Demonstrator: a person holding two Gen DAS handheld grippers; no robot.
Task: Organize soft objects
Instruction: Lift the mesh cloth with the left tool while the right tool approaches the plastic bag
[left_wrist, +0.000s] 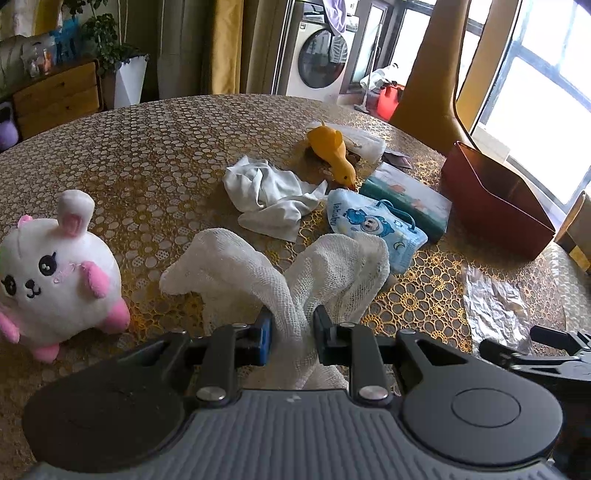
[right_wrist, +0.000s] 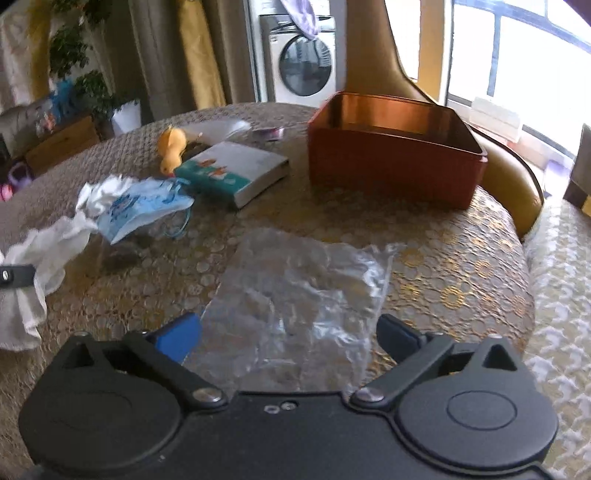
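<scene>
The left gripper (left_wrist: 291, 328) is closed narrow on a white gauze cloth (left_wrist: 295, 273), which rises between its fingers at the bottom centre of the frame. To the left sits a white and pink plush toy (left_wrist: 55, 273). Above the cloth lie a white rag (left_wrist: 269, 195), a blue printed pouch (left_wrist: 380, 229), a yellow duck toy (left_wrist: 332, 151) and a book (left_wrist: 410, 195). The right gripper (right_wrist: 291, 332) stands wide, nothing pressed; a clear plastic bag (right_wrist: 303, 291) lies flat between its fingers on the table (right_wrist: 443, 251). The red box (right_wrist: 395, 162) is at upper right.
</scene>
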